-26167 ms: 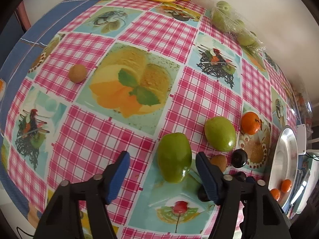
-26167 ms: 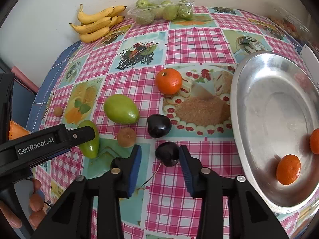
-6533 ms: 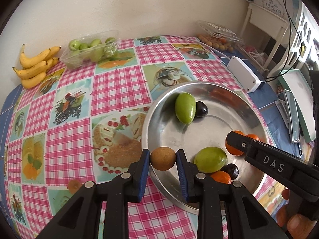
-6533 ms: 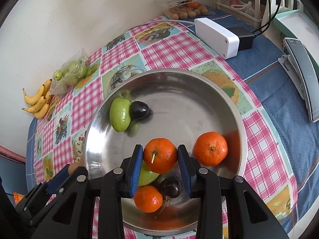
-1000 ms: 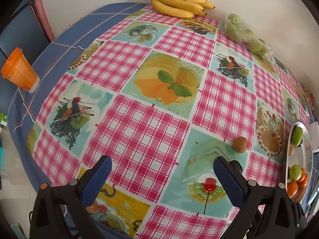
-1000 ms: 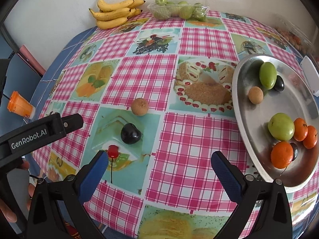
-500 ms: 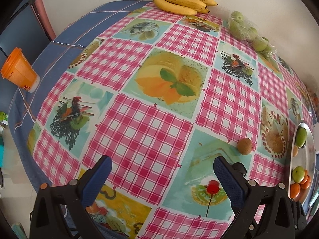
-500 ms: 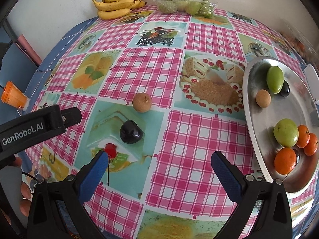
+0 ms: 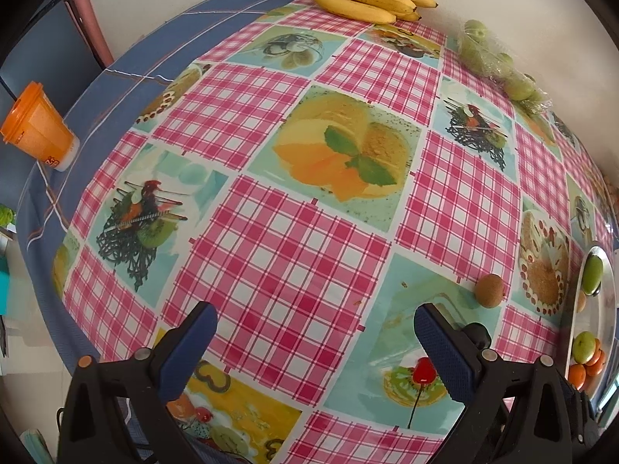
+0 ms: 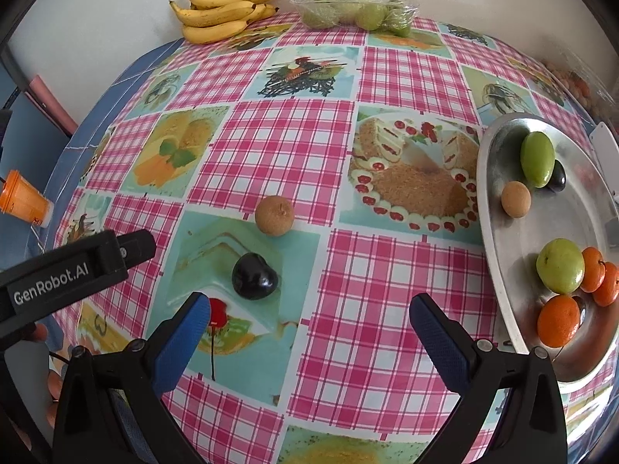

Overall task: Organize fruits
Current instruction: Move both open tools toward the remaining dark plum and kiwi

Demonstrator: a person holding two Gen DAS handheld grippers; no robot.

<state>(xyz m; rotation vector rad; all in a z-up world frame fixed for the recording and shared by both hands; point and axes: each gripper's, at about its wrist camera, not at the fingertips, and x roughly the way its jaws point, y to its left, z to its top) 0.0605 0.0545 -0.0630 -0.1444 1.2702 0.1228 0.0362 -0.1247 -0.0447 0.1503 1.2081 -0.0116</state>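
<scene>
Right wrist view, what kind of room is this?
Probably a home dining or kitchen table: a pink checked food-print tablecloth, a bunch of yellow bananas against the white wall, and a round metal tray holding fruit.

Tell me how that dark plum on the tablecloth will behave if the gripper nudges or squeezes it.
The dark plum looks rounded, so a nudge would probably roll it across the flat tablecloth. Its glossy skin suggests it may slip between the pads. It is likely soft enough to bruise, so the open right gripper should close gently.
</scene>
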